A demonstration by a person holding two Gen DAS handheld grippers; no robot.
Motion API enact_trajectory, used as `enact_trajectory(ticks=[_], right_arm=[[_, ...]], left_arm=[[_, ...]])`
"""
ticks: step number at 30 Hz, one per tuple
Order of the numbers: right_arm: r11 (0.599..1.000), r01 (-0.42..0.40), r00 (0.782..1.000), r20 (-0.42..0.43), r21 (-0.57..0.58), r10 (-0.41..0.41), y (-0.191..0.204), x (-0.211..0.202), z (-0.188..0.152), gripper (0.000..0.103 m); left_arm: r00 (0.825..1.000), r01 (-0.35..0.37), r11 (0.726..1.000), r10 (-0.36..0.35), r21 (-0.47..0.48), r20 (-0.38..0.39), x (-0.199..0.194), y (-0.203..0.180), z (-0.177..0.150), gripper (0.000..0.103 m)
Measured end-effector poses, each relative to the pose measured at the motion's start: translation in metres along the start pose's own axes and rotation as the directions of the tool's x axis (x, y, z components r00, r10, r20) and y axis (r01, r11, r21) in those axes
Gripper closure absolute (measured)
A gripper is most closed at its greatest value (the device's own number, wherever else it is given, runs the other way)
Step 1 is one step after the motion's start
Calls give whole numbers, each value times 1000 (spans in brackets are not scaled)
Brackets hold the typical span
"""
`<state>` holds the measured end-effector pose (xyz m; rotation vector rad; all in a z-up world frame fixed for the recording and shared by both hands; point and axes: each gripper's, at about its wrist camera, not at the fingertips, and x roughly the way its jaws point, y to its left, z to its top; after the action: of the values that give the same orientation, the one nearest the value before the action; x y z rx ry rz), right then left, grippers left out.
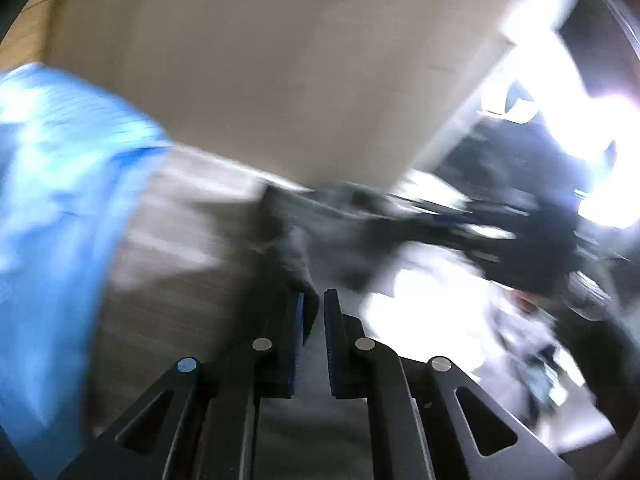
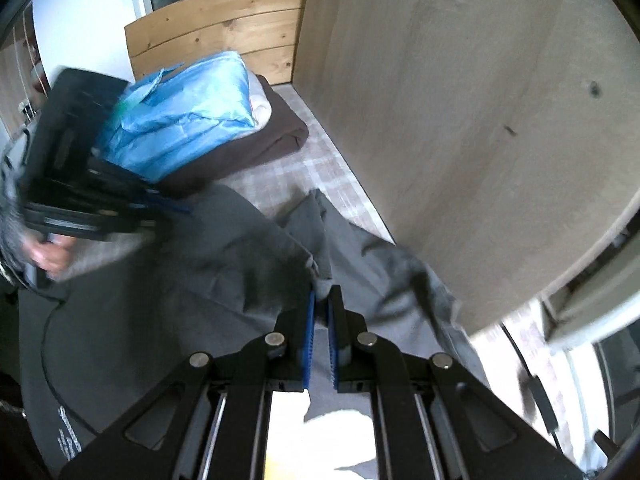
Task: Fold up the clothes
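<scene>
A dark grey garment (image 2: 224, 280) lies rumpled across the plaid bed sheet (image 2: 320, 160). My right gripper (image 2: 322, 298) is shut on a raised fold of it, and the cloth climbs in a ridge from the pads. The left gripper (image 2: 176, 204), blurred and held by a hand (image 2: 48, 256), sits at the garment's far left edge. In the left wrist view, which is smeared, my left gripper (image 1: 314, 300) has its jaws nearly together with a dark grey fold of the garment (image 1: 294, 256) caught between the pads. The right gripper (image 1: 520, 248) shows there as a dark blur.
A shiny blue bag (image 2: 180, 120) rests on a folded brown blanket (image 2: 280, 140) before a wooden headboard (image 2: 224, 20). A pale wood panel (image 2: 460, 120) walls the bed's right side. A black cable (image 2: 540, 400) hangs at lower right. Something white (image 2: 340, 432) lies under my right gripper.
</scene>
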<state>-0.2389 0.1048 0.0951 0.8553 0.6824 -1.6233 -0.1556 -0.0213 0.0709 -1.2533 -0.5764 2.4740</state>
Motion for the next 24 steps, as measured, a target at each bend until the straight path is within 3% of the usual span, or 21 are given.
enact_trajectory(ticks=[3, 5, 9, 12, 18, 24], right_arm=[[998, 33, 985, -165, -51, -41, 1, 2, -27, 87], [994, 107, 965, -236, -38, -113, -4, 1, -40, 55], [986, 19, 993, -121, 163, 1, -28, -16, -29, 55], [960, -46, 996, -58, 277, 64, -40, -5, -1, 55], [945, -105, 983, -114, 310, 147, -36, 55, 46, 55], [911, -140, 961, -167, 388, 219, -40, 90, 70, 55]], left_arm=[[990, 23, 985, 2, 171, -140, 3, -34, -30, 75], [984, -3, 975, 43, 224, -174, 2, -41, -43, 69], [974, -160, 976, 180, 147, -136, -1, -11, -39, 64], [948, -297, 948, 307, 114, -85, 0, 10, -31, 64], [915, -364, 898, 395, 249, -87, 15, 12, -45, 64], [910, -364, 879, 406, 307, -86, 19, 7, -52, 64]])
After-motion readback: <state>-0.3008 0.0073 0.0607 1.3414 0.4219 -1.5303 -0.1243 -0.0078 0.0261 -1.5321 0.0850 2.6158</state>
